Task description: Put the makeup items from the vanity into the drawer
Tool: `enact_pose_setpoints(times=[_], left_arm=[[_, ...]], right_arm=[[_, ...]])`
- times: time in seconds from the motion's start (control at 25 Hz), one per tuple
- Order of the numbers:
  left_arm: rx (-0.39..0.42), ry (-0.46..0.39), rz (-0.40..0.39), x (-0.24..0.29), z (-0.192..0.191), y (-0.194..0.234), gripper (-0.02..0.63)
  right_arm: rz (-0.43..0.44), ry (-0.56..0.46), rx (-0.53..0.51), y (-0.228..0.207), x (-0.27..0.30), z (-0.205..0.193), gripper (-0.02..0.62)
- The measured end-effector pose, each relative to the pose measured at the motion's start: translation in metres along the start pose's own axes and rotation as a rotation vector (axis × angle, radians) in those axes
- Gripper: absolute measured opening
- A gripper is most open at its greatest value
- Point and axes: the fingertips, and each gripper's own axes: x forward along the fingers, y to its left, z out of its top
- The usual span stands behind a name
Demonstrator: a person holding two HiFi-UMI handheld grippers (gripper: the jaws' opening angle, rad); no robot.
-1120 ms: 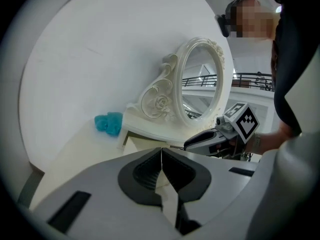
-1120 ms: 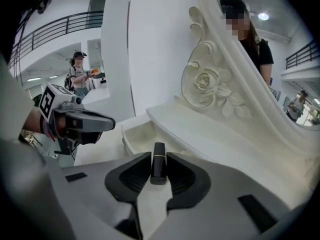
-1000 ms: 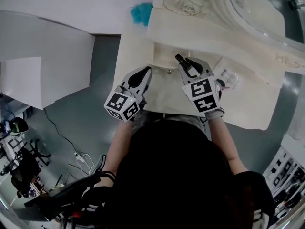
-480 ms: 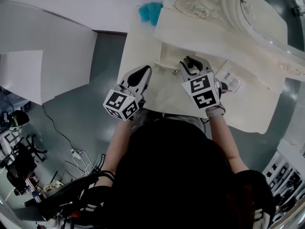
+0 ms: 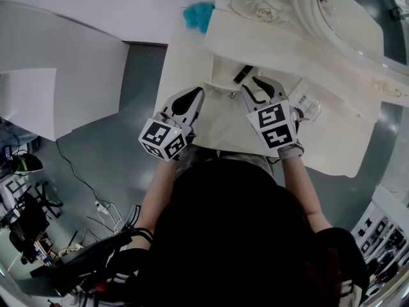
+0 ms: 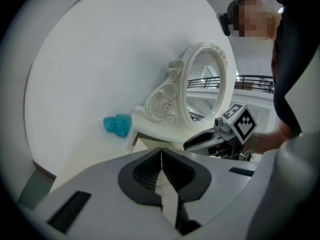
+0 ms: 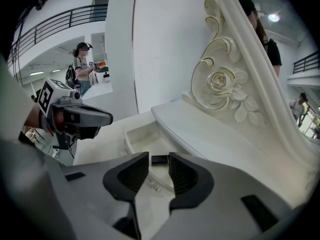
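A small black makeup stick [image 5: 243, 74] lies loose inside the open white drawer [image 5: 217, 77] of the vanity. My right gripper [image 5: 253, 85] hovers just behind it; its jaws have just been opening and stand open with nothing between the pads. In the right gripper view the stick [image 7: 160, 159] shows through the gap of the right gripper [image 7: 158, 170], down in the drawer [image 7: 134, 134]. My left gripper [image 5: 192, 98] hangs over the vanity's front left, shut and empty, as the left gripper view shows [image 6: 161, 156].
A clear packet [image 5: 305, 104] lies on the vanity top right of the drawer. A teal fluffy thing [image 5: 198, 15] sits at the back left corner. The ornate white mirror [image 6: 205, 84] rises behind the drawer. Grey floor lies left of the vanity.
The black stick was in my right gripper's jaws; the jaws have opened and it now lies in the drawer. The left gripper has not moved.
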Motion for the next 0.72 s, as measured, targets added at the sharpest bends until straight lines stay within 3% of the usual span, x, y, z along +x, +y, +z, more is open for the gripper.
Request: enact_pose_setpoints(times=[0.36, 0.52, 0.72], left_arm=[[0.012, -0.001, -0.010, 0.001, 0.002, -0.006, 0.015], [0.023, 0.007, -0.027, 0.006, 0.002, -0.012, 0.015], [0.047, 0.029, -0.055, 0.013, 0.000, -0.021, 0.014]], right_arm=[[0.033, -0.028, 0.006, 0.010, -0.006, 0.000, 0.132], [0.044, -0.048, 0.011, 0.012, -0.011, -0.002, 0.063], [0.053, -0.066, 0.023, 0.013, -0.019, -0.008, 0.034]])
